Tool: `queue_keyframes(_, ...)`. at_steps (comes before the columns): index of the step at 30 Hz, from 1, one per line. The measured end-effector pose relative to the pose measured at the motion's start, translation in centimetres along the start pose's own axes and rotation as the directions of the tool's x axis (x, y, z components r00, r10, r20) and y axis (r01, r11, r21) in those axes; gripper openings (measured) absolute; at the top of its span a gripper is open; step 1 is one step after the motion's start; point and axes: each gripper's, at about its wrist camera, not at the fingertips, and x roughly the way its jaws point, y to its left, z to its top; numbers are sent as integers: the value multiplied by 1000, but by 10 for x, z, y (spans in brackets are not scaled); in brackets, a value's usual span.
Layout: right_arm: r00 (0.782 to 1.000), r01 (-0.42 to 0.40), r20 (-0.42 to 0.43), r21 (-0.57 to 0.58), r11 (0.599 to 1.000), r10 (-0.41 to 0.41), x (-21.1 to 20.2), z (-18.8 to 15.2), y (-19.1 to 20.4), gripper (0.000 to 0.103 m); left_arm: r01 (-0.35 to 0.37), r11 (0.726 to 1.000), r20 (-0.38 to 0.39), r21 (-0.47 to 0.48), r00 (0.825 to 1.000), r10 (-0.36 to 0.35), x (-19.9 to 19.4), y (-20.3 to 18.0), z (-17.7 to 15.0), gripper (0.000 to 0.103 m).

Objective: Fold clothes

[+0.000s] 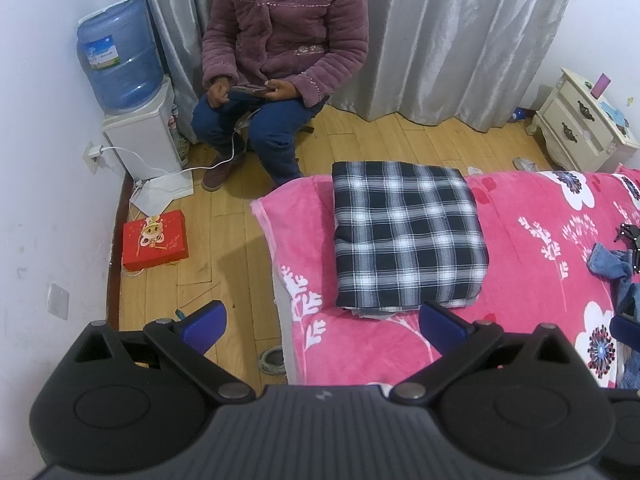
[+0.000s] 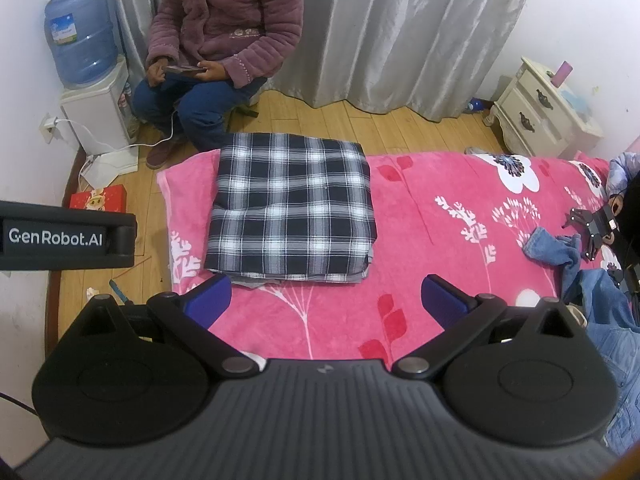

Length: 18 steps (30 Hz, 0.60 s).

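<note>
A black-and-white plaid garment lies folded into a neat square on the pink floral blanket, near the bed's left end. My left gripper hovers open just in front of its near edge, holding nothing. My right gripper is open too, above the blanket in front of the plaid square. Crumpled blue denim clothing lies at the bed's right side. The left gripper's body shows at the left edge of the right wrist view.
A person in a purple jacket sits beyond the bed holding a phone. A water dispenser stands in the left corner, with a red box on the wooden floor. A cream nightstand is at the right. A small black gripper-like device rests near the denim.
</note>
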Motion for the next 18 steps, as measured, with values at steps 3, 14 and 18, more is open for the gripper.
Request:
queue_keyframes(3,1000,0,1,-1,1000,0,0,0,0,102,-1,1000,1,-1,1000,1,0,1,1,103)
queue_keyframes(14,1000,-2,3,-5,1000,2,-1,0,2,102,-4,1000,4,-5,1000,4,-2,2,-3,103)
queue_keyframes(18,1000,-3,3,-4,1000,3,-1,0,2,102,-6,1000,4,-7,1000,6,-2,1,-4,103)
